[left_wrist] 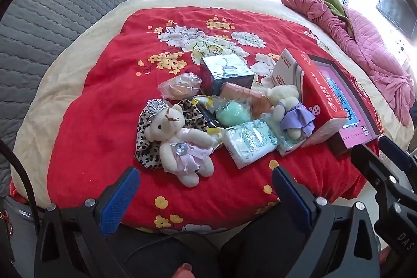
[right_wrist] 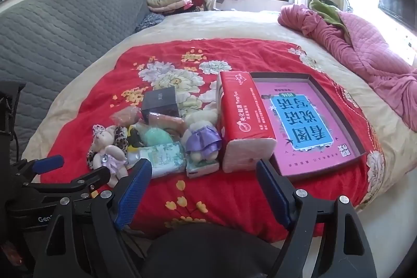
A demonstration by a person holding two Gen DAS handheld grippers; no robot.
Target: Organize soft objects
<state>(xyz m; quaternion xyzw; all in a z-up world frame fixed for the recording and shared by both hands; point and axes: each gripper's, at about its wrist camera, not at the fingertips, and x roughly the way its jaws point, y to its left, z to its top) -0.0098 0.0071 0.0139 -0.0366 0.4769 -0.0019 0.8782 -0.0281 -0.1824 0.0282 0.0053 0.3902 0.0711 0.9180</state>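
Note:
A pile of small things lies on the red flowered blanket [left_wrist: 104, 106]. It holds a crowned white bear in a pink dress [left_wrist: 179, 140] on leopard-print cloth [left_wrist: 147, 147], a bagged green ball [left_wrist: 229, 114], a pale green tissue pack [left_wrist: 250, 143] and a bear in a purple dress [left_wrist: 293, 113]. A red tissue pack [right_wrist: 242, 116] leans beside a shallow box with a pink book [right_wrist: 307, 121]. My left gripper [left_wrist: 204, 175] hangs open just short of the crowned bear [right_wrist: 106, 150]. My right gripper [right_wrist: 204, 166] is open before the purple bear [right_wrist: 203, 140], with nothing held.
A dark cube box [left_wrist: 226, 74] and a bagged brownish item [left_wrist: 179, 89] sit behind the pile. A pink quilt [right_wrist: 351, 43] is bunched at the right of the bed. A grey quilted headboard [right_wrist: 65, 25] is at the left, and folded clothes [right_wrist: 169, 0] are at the back.

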